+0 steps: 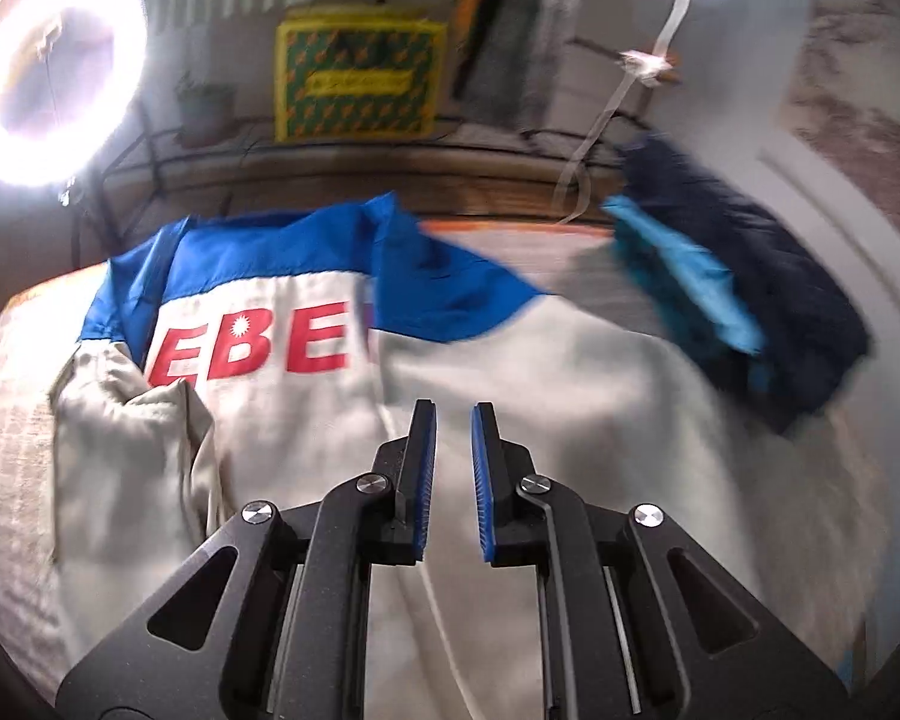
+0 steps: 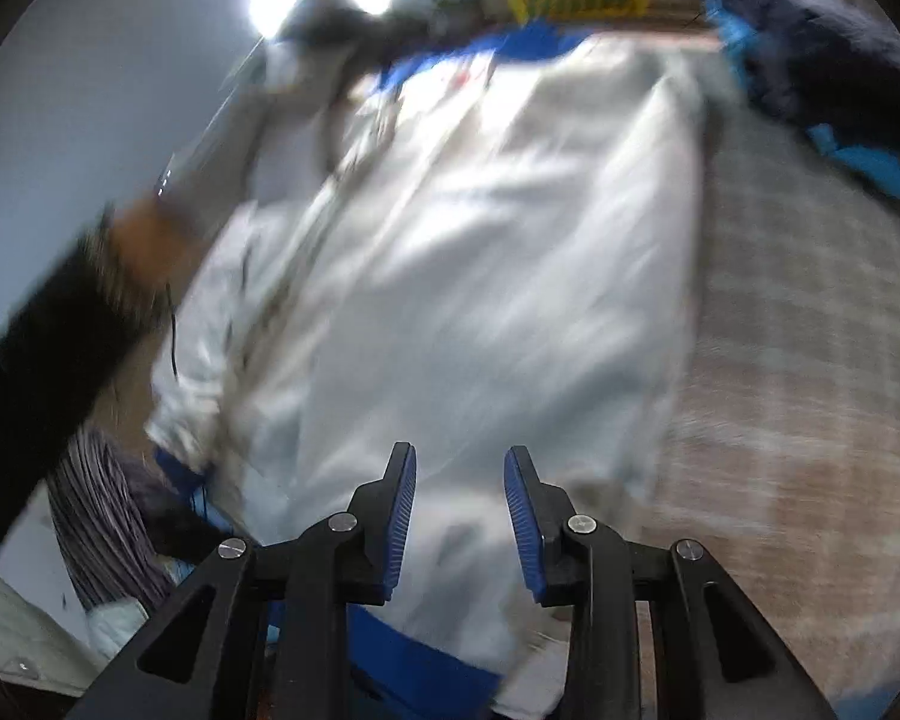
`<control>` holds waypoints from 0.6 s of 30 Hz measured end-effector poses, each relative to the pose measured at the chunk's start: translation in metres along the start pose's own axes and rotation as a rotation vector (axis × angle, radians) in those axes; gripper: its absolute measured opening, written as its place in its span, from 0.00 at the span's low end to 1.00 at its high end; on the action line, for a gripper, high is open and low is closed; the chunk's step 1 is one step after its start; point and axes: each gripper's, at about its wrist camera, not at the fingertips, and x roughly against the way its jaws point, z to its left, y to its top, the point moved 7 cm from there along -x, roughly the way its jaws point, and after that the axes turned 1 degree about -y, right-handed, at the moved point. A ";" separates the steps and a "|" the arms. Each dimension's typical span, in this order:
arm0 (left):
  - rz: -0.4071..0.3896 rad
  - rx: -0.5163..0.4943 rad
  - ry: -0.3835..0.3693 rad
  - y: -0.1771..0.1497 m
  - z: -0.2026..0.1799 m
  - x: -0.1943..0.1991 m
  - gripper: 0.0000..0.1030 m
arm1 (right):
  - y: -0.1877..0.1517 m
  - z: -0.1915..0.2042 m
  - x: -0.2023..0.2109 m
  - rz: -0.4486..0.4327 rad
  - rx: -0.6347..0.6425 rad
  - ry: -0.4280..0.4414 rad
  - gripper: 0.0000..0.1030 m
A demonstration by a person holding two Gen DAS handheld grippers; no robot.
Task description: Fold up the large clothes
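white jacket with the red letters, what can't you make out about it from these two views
- Full red lettering: left wrist view, a blue fold covers everything after "EBE".
- Hem of the white jacket: left wrist view, the left gripper and frame edge hide it.
- Fabric detail, zipper, folds: right wrist view, motion blur smears the cloth above the right gripper.
- Dark garment: blurred, type unclear.

The left claw (image 1: 453, 414) hovers parted and empty over the white-and-blue jacket (image 1: 342, 396).

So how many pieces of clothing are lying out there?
2. A white jacket with blue shoulders is spread in the middle. A dark navy garment with turquoise lining lies at its far right. More may be hidden outside the view.
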 end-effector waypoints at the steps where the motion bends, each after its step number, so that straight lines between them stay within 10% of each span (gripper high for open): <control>1: -0.004 -0.011 -0.027 -0.005 -0.006 0.013 0.10 | 0.001 -0.005 0.010 -0.029 -0.020 -0.005 0.33; 11: 0.085 -0.131 -0.249 -0.129 -0.091 0.128 0.10 | -0.011 -0.068 0.078 -0.228 -0.239 -0.062 0.37; 18: 0.225 -0.178 -0.333 -0.234 -0.148 0.141 0.10 | -0.024 -0.097 0.100 -0.263 -0.323 -0.064 0.37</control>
